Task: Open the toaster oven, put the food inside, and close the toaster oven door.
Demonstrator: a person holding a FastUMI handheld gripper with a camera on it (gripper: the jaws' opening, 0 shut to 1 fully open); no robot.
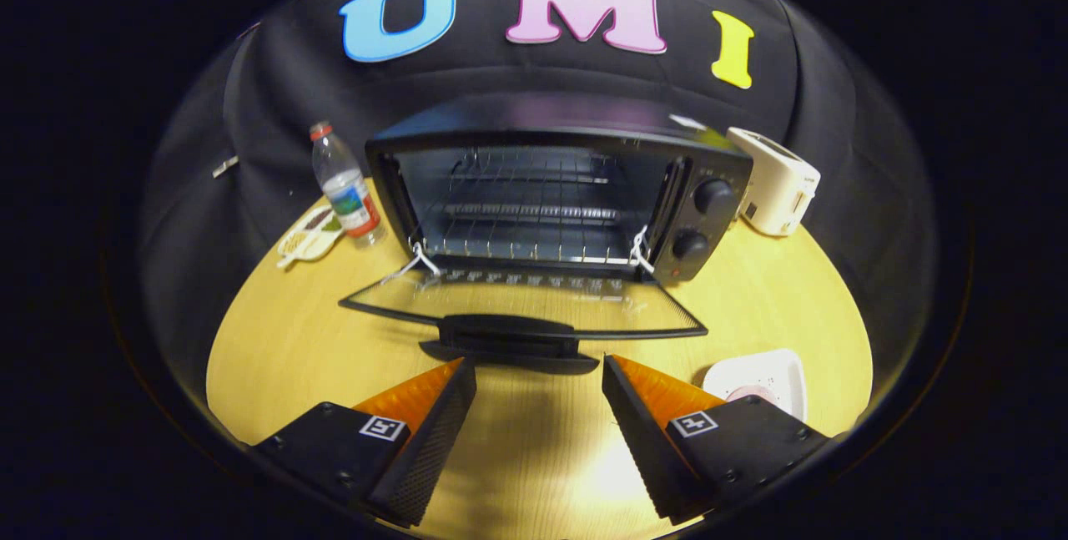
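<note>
a: oven (551,198), door (521,306)?
b: door folded flat on table (292,331), rack bare, ready for loading.
a: gripper (538,373)?
b: fingers spread, holding nothing, just short of door handle (509,331).
a: food?
b: on plate (763,377) beside right finger.
a: labels?
b: bottle (346,185) label unreadable.

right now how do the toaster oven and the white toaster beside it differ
The toaster oven is black and larger, with its glass door dropped open; the white toaster is smaller and sits behind its knob side. Both stand on the wooden table. The gripper is open, just short of the door handle.
</note>
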